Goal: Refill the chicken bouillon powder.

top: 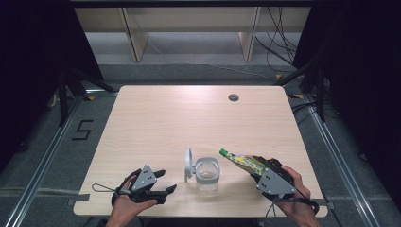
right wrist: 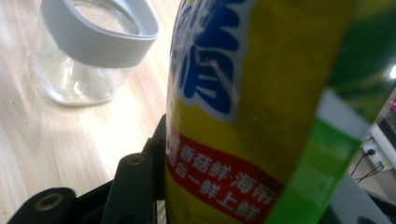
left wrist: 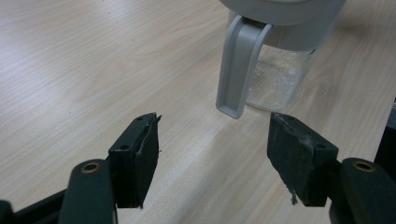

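Your right claw (top: 259, 171) is clamped on the yellow-green seasoning pouch (top: 241, 161), jaws about halfway closed with the pack squeezed between them. The pouch sits just to the right of the clear jar (top: 207, 174), tilted so its green top corner leans toward the jar's open mouth, and it's off the worktop (top: 179, 118). In the right gripper view the pack (right wrist: 252, 107) stands up close with the jar (right wrist: 93, 51) behind it on the left.

Your left claw (top: 165, 182) is on the other side of the jar, near the jar's flipped-up grey lid (top: 188, 163). Jaws wide apart, nothing in them. In the left gripper view the grey lid part (left wrist: 240, 65) hangs just ahead of the pads (left wrist: 140, 154), not touching.
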A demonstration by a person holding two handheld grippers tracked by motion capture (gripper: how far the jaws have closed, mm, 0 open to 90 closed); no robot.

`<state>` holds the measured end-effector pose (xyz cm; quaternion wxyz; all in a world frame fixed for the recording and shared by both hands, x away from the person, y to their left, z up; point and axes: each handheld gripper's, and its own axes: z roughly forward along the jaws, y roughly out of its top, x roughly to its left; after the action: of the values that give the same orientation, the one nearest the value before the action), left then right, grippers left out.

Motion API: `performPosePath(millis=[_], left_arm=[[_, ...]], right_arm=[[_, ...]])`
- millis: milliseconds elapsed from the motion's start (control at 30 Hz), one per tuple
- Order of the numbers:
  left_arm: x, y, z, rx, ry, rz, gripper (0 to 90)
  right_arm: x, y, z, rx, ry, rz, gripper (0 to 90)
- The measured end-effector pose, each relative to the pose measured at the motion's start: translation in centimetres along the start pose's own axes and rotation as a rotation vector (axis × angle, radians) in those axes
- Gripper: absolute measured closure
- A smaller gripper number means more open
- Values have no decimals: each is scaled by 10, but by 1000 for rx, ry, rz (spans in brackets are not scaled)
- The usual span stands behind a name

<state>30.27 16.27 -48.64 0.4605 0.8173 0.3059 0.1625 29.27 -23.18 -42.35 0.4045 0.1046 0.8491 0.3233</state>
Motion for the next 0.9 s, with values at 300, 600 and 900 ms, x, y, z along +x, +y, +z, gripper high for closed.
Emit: performPosePath(millis=[300,600,900], left_arm=[[4,0,-1,4,8,24,337],[4,0,0,1,4,28,336],[5,-1,1,5,8,31,337]], right_arm=[[11,12,0,57,-33,-144,565],[16,20,2,129,-69,-303,567],[20,27,-1,178,-124,-418,567]])
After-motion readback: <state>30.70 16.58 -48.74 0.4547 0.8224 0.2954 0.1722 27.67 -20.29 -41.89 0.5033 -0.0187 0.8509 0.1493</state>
